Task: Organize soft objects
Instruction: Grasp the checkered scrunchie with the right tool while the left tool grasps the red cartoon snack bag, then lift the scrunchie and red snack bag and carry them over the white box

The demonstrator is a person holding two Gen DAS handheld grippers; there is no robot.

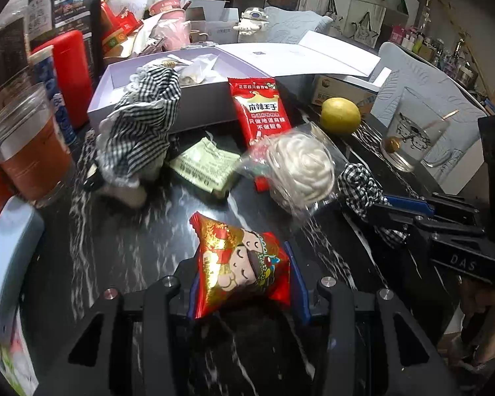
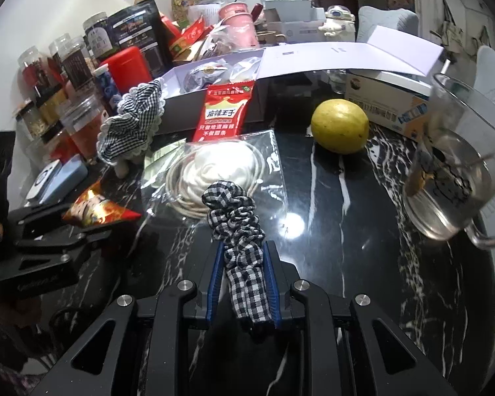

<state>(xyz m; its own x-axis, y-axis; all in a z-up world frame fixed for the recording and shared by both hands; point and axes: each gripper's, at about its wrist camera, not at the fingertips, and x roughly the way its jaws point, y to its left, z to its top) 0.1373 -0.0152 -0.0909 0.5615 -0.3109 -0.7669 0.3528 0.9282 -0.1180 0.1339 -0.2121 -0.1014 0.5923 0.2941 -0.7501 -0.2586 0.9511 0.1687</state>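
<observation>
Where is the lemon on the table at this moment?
In both wrist views the lemon lies on the dark marble table, right of the red snack packet, apart from it and close in front of the printed carton.

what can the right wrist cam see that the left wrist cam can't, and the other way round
Only the right wrist view: the blue pads pressed on the checked scrunchie from both sides, and the blue-grey case lying flat near the left gripper.

Only the left wrist view: the cartoon print on the red foil packet clamped in that gripper, and the cup of orange drink.

Both: the lemon, the bagged white rosette, the tall red snack packet, the gingham doll and the open lilac box.
</observation>
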